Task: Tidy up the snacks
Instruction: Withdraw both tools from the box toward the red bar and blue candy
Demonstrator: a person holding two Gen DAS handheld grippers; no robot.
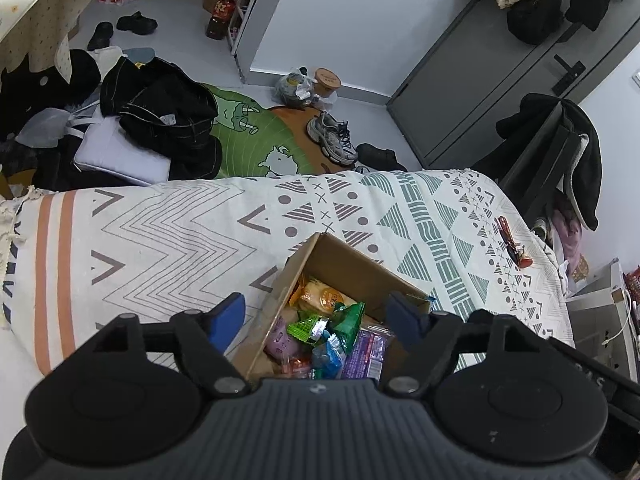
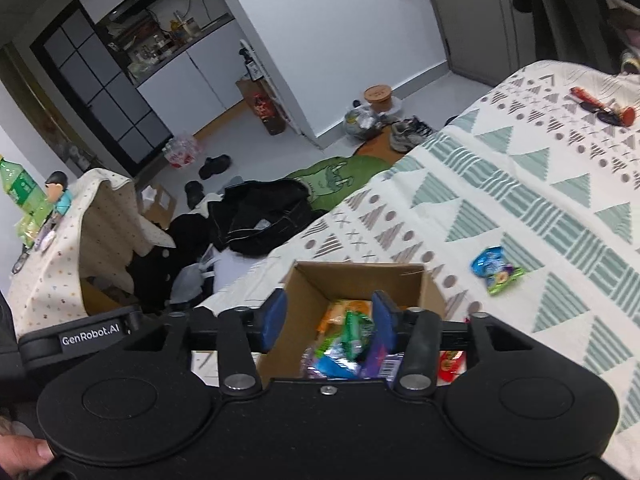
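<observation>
An open cardboard box [image 1: 352, 264] stands on the patterned bedspread [image 1: 160, 240] and holds several snack packets [image 1: 320, 328] in green, blue, purple and orange. My left gripper [image 1: 316, 318] hovers open over the box, one blue pad outside its left wall. In the right wrist view the same box [image 2: 360, 280] lies just ahead, and my right gripper [image 2: 328, 318] is open above its packets [image 2: 344, 340]. A blue and green packet [image 2: 496, 270] lies loose on the bedspread [image 2: 520, 200] to the right. A red packet [image 2: 450, 364] sits beside the box's right wall.
A small red and black object [image 1: 512, 244] [image 2: 600, 106] rests near the bed's far corner. Beyond the bed edge the floor holds black clothes [image 1: 160, 116], a green rug [image 1: 256, 136] and shoes [image 1: 332, 136]. A cloth-covered table [image 2: 60, 248] stands to the left. A hand [image 2: 24, 454] grips the right tool.
</observation>
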